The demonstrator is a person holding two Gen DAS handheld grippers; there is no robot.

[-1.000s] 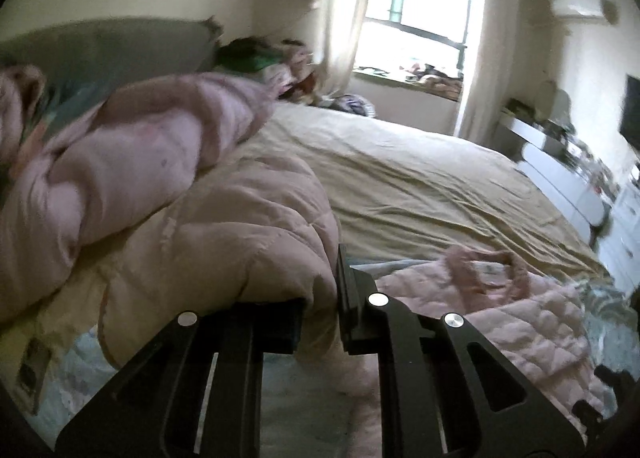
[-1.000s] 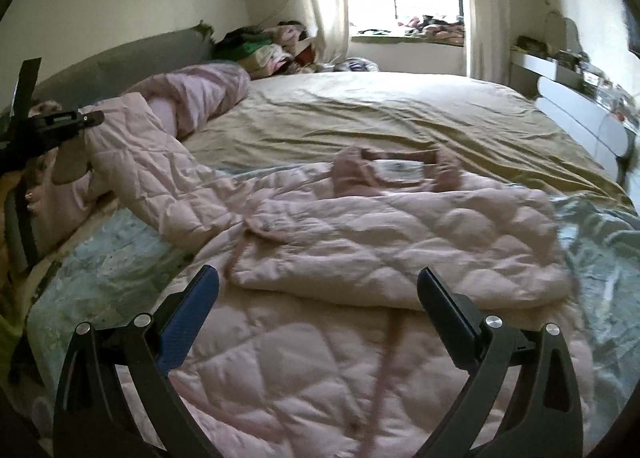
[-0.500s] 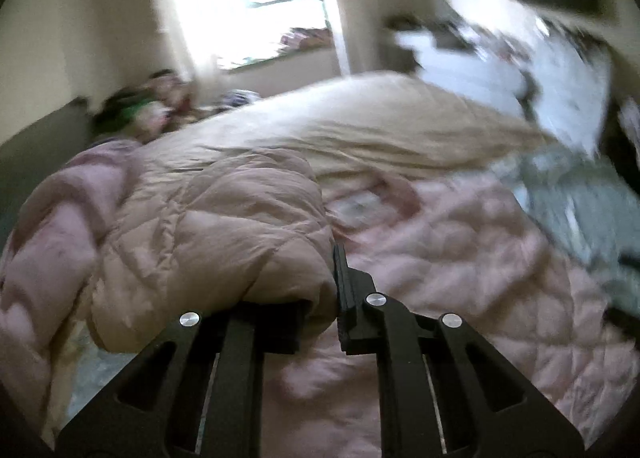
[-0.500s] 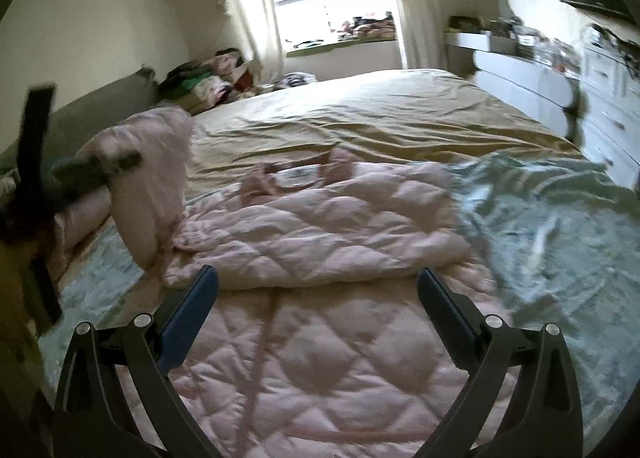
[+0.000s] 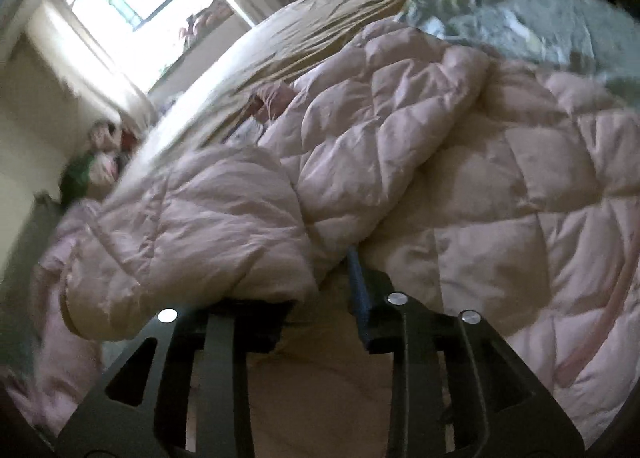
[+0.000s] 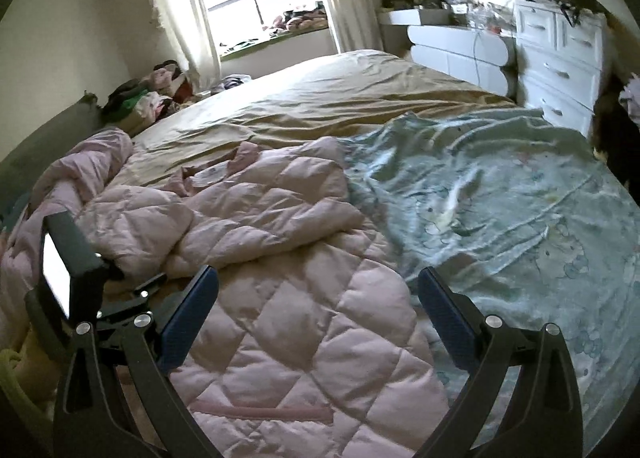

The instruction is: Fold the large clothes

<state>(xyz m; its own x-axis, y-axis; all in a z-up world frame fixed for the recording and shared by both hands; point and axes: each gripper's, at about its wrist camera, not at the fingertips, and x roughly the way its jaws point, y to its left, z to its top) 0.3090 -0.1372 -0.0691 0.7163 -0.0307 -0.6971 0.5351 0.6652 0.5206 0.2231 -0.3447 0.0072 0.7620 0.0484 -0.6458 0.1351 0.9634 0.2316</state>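
A pink quilted jacket (image 6: 280, 298) lies spread on the bed, one sleeve folded across its chest. In the left wrist view the other sleeve (image 5: 200, 226) is laid in over the jacket body (image 5: 500, 198). My left gripper (image 5: 320, 290) sits low at the sleeve's cuff, its jaws opening. The cuff drapes over the left finger and a gap shows beside the blue pad (image 5: 358, 282). In the right wrist view the left gripper (image 6: 136, 286) is at the lower left by that sleeve (image 6: 136, 214). My right gripper (image 6: 316, 290) hangs wide open above the jacket's lower half, gripping nothing.
The bed has a beige sheet (image 6: 340, 106) and a pale green patterned blanket (image 6: 500, 198) to the jacket's right. Another pink garment (image 6: 92, 162) lies by the grey headboard (image 6: 40, 138). A clothes pile (image 6: 152, 94) sits near the window, and white drawers (image 6: 560, 58) stand on the right.
The left gripper swung the sleeve in from the left, down onto the jacket body, rolling as it went, and its jaws have parted. The right gripper shifted to the right over the jacket.
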